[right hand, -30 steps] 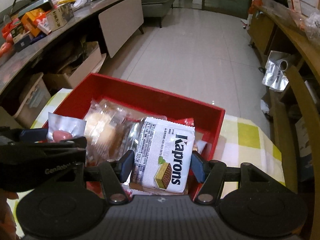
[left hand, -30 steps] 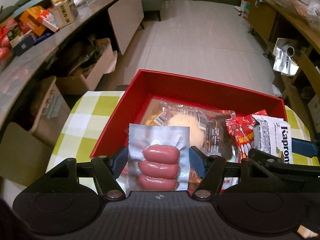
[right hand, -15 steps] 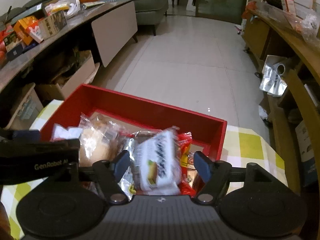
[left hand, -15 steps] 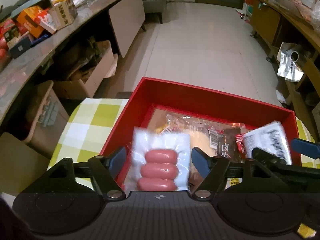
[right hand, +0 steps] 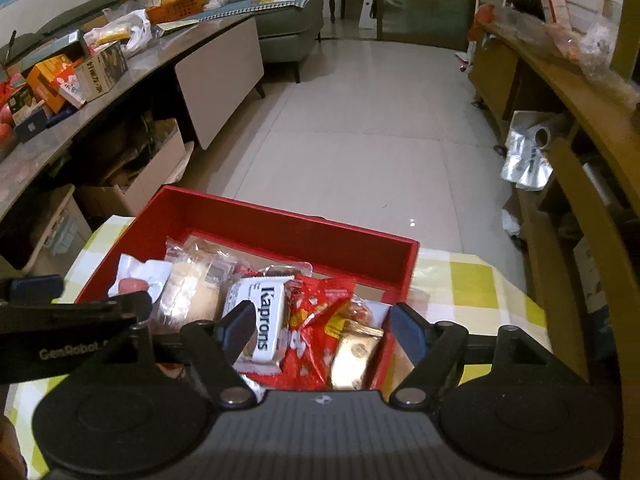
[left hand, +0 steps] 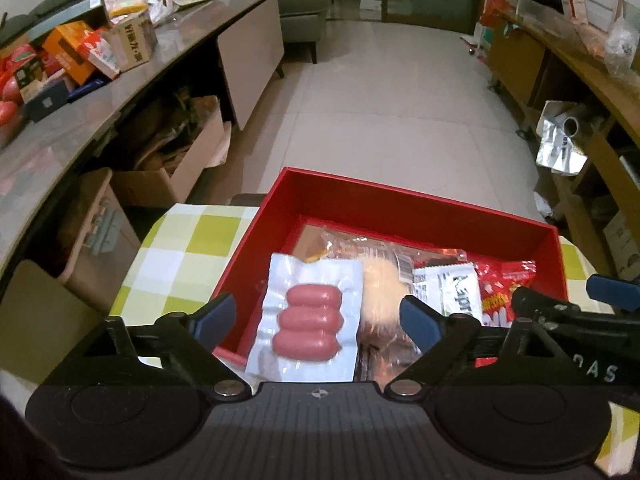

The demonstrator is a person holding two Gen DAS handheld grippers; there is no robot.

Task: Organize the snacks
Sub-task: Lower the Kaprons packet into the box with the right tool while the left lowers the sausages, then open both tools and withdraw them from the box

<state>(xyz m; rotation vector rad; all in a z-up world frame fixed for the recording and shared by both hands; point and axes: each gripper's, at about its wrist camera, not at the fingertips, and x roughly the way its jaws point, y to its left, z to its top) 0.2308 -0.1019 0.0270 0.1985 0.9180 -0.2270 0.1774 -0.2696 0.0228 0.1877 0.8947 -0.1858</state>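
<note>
A red box (left hand: 420, 208) (right hand: 288, 224) sits on a yellow-checked tablecloth (left hand: 180, 248). A vacuum pack of pink sausages (left hand: 308, 320) lies at the box's left end, under my left gripper (left hand: 320, 316), whose jaws are opening wide and touch nothing. The white Kaprons wafer pack (right hand: 264, 320) (left hand: 456, 292) lies in the box beside a red snack bag (right hand: 320, 320) and a gold packet (right hand: 356, 356). My right gripper (right hand: 320, 326) hangs above them, its jaws opening, their pads clear of the packs. A clear-wrapped bun (right hand: 192, 292) lies between the sausages and the wafer.
A long counter (left hand: 80, 120) with cartons runs along the left, cardboard boxes (left hand: 160, 176) beneath it. Wooden shelving (right hand: 580, 160) with a foil roll lines the right. Tiled floor (right hand: 360, 140) stretches beyond the table's far edge.
Both grippers let go of their packs and rose a little. The sausage pack and the Kaprons pack dropped into the red box, and both pairs of jaws spread wider.
</note>
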